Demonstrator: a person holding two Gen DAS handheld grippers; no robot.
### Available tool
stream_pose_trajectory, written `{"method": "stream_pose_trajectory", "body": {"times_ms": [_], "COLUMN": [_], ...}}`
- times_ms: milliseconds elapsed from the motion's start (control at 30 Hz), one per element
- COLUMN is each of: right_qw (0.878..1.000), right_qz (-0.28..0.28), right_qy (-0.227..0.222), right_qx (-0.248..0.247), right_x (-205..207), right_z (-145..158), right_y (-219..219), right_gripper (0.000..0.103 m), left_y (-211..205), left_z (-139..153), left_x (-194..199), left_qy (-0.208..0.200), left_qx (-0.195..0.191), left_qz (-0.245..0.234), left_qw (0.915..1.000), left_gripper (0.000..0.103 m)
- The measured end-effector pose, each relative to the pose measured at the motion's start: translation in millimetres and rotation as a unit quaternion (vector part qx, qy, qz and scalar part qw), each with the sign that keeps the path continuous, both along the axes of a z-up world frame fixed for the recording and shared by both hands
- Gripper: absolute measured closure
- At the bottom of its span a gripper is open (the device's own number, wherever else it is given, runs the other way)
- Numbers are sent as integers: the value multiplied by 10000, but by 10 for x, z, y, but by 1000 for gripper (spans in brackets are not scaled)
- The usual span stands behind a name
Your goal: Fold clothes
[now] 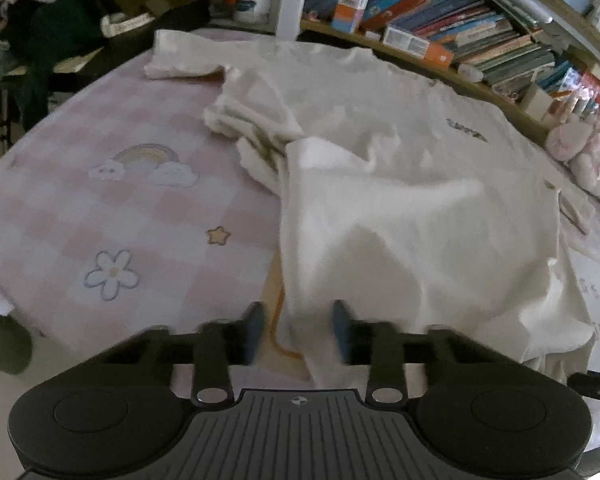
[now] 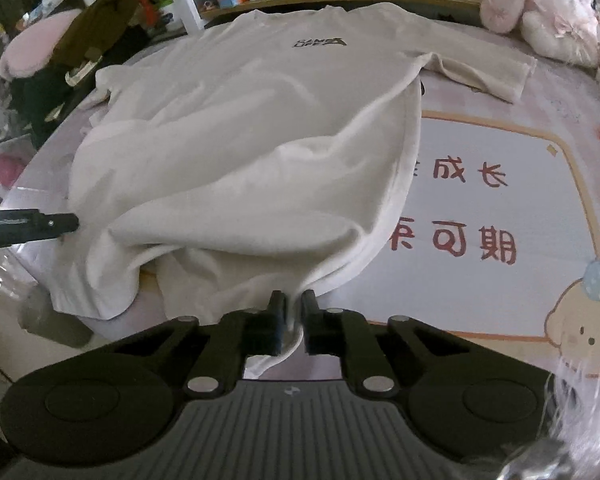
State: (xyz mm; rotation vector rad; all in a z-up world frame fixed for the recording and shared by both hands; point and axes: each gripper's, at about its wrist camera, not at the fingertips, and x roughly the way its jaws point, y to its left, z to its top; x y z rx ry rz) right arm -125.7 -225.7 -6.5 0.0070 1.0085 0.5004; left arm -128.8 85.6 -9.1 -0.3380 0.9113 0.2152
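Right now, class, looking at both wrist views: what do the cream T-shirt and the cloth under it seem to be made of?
T-shirt: looks like soft knit cotton jersey, matte; it drapes in rounded folds and bunches where the right gripper pinches its hem. The exact fibre is uncertain.

Cloth: seems a thin woven or printed fabric, matte, with pink checks, a rainbow and a flower; it lies flat with few creases.
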Motion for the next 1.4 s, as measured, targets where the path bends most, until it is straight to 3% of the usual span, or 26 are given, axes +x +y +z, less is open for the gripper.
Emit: {"method": "stream_pose_trajectory", "body": {"times_ms": [100, 200, 333, 400, 467, 567, 600, 633, 700, 767, 833, 933, 1000, 1067, 1167, 1300, 1400], "right_qw": [9998, 9985, 9953, 9940, 9935, 9928, 9926, 9924, 9919, 9911, 9900, 9876, 9857, 9838, 9804, 9774, 9751], "right_qz": [-153, -376, -689, -834, -921, -1043, -1074, -1101, -1166, -1247, -1347, -1518, -1643, -1754, -1929, -2084, -2194], "right_qy": [-61, -144, -204, -230, -184, -96, -64, -37, -5, 24, 57, 81, 115, 163, 284, 315, 302], "right_qx": [141, 369, 651, 670, 646, 588, 564, 548, 505, 460, 416, 387, 367, 333, 286, 174, 124], "right_x": [-12, -32, -14, 19, 33, 45, 40, 36, 31, 35, 43, 46, 49, 51, 54, 62, 56], "right_z": [60, 154, 251, 270, 258, 231, 217, 203, 168, 133, 99, 74, 60, 44, 16, 5, 0], "right_y": [-51, -125, -190, -176, -142, -96, -81, -68, -43, -23, 0, 28, 38, 47, 55, 104, 142], "right_gripper": [97, 97, 98, 98, 98, 98, 98, 98, 98, 98, 98, 98, 98, 97, 97, 96, 95], "left_y": [51, 109, 98, -104, -350, -612, -676, -700, -664, -491, -227, 113, 314, 504, 679, 720, 713], "left_z": [92, 396, 688, 739, 668, 473, 403, 373, 388, 468, 535, 529, 464, 380, 296, 178, 170], "left_x": [-5, 55, 568, 947, 1298, 1627, 1669, 1651, 1469, 1174, 825, 457, 302, 262, 305, 524, 670], "left_qy": [-230, -806, -1358, -1482, -1311, -579, -304, -138, -213, -573, -1023, -1161, -1009, -827, -790, -704, -817], "left_qx": [-472, -800, -1015, -1017, -1134, -1065, -971, -880, -746, -688, -490, 166, 538, 567, 306, -103, -1176], "left_qz": [-124, -169, -641, -882, -1288, -1608, -1756, -1840, -1919, -1901, -1695, -1396, -1239, -1067, -801, -843, -862], "left_qw": [9985, 9934, 9834, 9798, 9764, 9795, 9792, 9789, 9783, 9777, 9790, 9832, 9857, 9892, 9932, 9939, 9859], "left_gripper": [103, 103, 103, 103, 100, 91, 82, 78, 72, 55, 31, 30, 32, 33, 34, 35, 35]}}
